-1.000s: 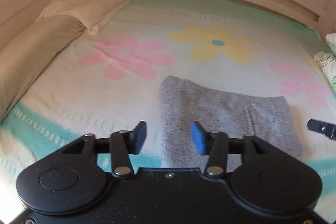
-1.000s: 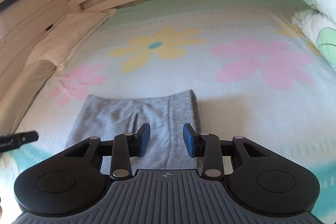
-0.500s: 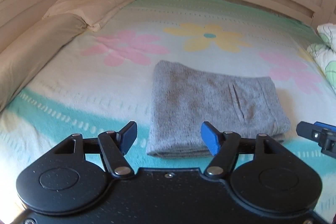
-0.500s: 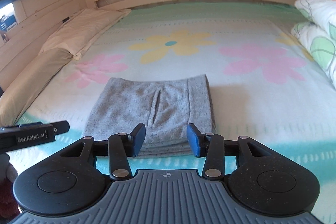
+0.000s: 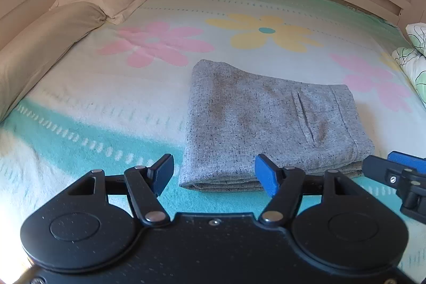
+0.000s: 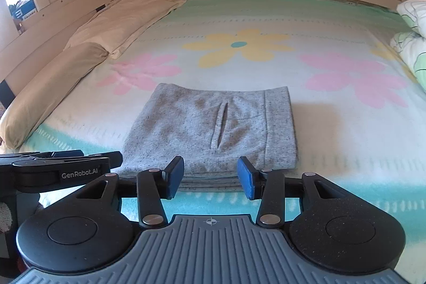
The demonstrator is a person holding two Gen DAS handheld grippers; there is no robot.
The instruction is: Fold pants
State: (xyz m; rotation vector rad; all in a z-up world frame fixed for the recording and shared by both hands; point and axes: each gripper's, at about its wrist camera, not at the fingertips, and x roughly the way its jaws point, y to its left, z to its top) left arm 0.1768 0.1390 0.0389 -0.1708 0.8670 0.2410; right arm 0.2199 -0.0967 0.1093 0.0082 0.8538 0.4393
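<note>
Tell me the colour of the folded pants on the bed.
Speckled heather-grey folded knit pants, clearest in the right wrist view.

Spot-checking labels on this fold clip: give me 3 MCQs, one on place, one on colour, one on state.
1. The pants lie: A on the pillow; B on the flowered blanket; C on the floor.
2. The pants are: A grey; B blue; C black.
3. The left gripper and right gripper: A both clamp the pants; B one holds a pillow; C both are open and empty.

Key: 1 B, the pants sit flat on the blanket, apart from the beige pillow. 2 A, speckled grey fabric. 3 C, nothing sits between either pair of jaws; the folded stack lies beyond them.
</note>
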